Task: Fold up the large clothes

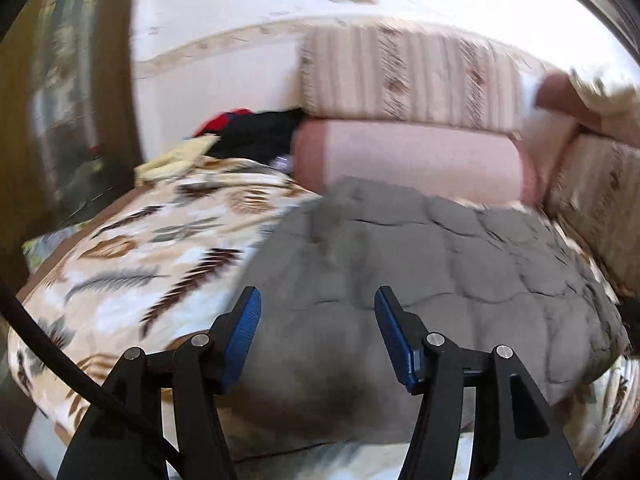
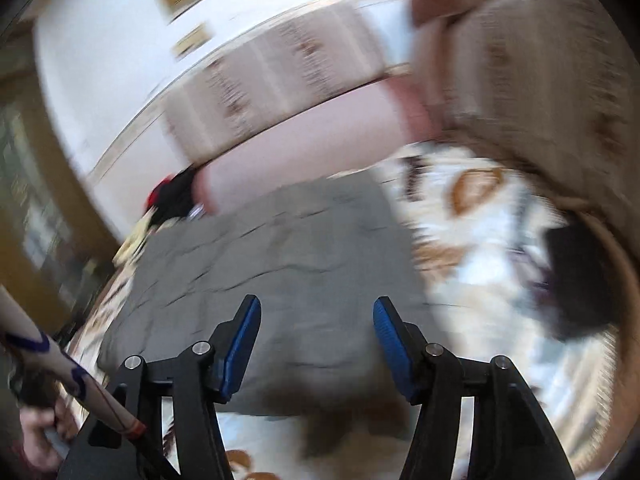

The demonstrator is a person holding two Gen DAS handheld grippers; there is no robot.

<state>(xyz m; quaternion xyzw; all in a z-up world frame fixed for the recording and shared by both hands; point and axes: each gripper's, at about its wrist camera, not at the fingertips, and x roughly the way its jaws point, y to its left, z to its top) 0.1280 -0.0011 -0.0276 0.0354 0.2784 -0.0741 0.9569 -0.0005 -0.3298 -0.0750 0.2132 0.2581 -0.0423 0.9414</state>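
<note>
A grey quilted garment [image 1: 420, 272] lies folded flat on a bed covered by a feather-patterned spread [image 1: 132, 256]. My left gripper [image 1: 318, 300] hovers over the garment's near edge, its blue pads [image 1: 244, 332] apart with nothing between them. In the right wrist view the same grey garment [image 2: 280, 264] lies ahead, blurred by motion. My right gripper [image 2: 316, 308] is also open above its near edge, with empty space between the blue pads [image 2: 388, 340].
A pink bolster [image 1: 408, 160] and striped cushions [image 1: 408, 76] line the back of the bed. A heap of black, red and yellow clothes [image 1: 248, 136] sits at the far left. A person's hand and sleeve [image 2: 36, 412] show at the lower left.
</note>
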